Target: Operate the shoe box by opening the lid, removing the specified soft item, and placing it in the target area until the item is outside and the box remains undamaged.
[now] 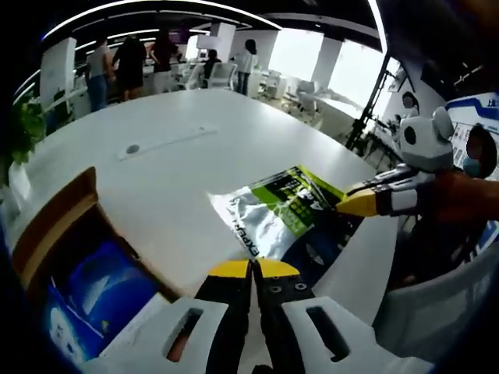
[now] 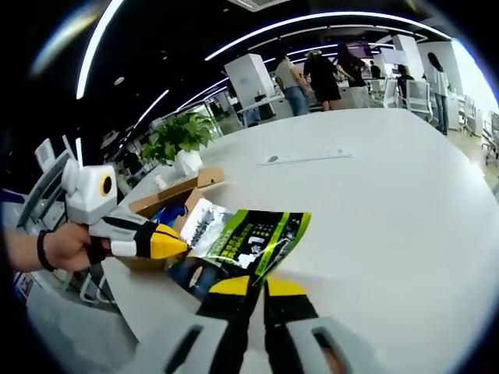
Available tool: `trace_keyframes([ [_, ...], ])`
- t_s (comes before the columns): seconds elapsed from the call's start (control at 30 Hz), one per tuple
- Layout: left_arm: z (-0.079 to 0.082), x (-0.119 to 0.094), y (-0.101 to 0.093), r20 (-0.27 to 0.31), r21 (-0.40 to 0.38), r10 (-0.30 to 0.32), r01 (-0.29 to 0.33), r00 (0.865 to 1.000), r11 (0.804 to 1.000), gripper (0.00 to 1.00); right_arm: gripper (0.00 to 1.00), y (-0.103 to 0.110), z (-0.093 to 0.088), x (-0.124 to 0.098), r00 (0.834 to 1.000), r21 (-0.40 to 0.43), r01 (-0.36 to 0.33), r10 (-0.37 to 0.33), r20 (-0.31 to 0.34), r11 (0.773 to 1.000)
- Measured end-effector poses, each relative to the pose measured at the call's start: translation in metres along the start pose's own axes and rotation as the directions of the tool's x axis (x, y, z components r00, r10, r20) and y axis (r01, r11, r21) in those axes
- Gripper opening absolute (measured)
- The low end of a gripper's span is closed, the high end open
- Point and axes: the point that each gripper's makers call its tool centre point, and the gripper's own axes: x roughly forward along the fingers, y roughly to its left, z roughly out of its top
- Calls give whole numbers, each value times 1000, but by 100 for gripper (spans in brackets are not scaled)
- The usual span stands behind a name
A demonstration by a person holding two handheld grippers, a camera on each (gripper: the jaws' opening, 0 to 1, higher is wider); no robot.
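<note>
— Yellow-tipped jaws of the left gripper [image 1: 252, 269] are rising closest in the left gripper view, pressed together with nothing between them, hanging just short of the pouch's near edge.

— And the pouch itself?

— The soft foil pouch [image 1: 292, 218], green, black and silver, is lying flat on the white table [image 1: 179, 164], already outside the shoe box [image 1: 58, 226]. The box is sitting open at the table's edge to one side, cardboard flap up, blue contents [image 1: 97, 292] showing inside.

— What is the right gripper doing?

— The right gripper [image 2: 255, 287] is closing on the pouch's dark end; in the right gripper view its tips are sitting together right over that edge. I judge it is gripping the pouch, though the pinch line itself is hard to make out. In the left gripper view it is reaching in level from the side.

— So the step in hand?

— Setting the pouch down in the target area, I judge. Doing it well is meaning keeping the pouch low and flat, releasing only once it is resting fully on the table, and pulling away without dragging it.

— And the box?

— Keeping both tools well apart from the flap as they are withdrawing, so the cardboard is not getting bent. A hand [image 2: 66, 245] is holding the left tool level beside the box.
</note>
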Motion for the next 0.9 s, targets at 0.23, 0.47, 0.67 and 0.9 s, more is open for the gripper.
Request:
trace_keyframes([
  [0.23, -6, 11, -3, -24, 24, 9, -8, 1000, 1000, 0, 1, -8, -7, 2, 1000, 2, 0, 0, -17, 1000],
  [0.47, -17, 18, -4, -44, 10, 10, -10, 999, 1000, 0, 1, -13, -18, 5, 999, 4, -10, 10, -36, 1000],
  [0.67, -25, 23, -3, -59, 0, 18, -18, 998, 1000, 0, 1, -15, -26, 10, 998, 6, -18, 18, -55, 1000],
  [0.9, -32, 28, 0, -75, -7, 29, -30, 997, 1000, 0, 1, -19, -33, 17, 997, 2, -27, 27, -77, 1000],
])
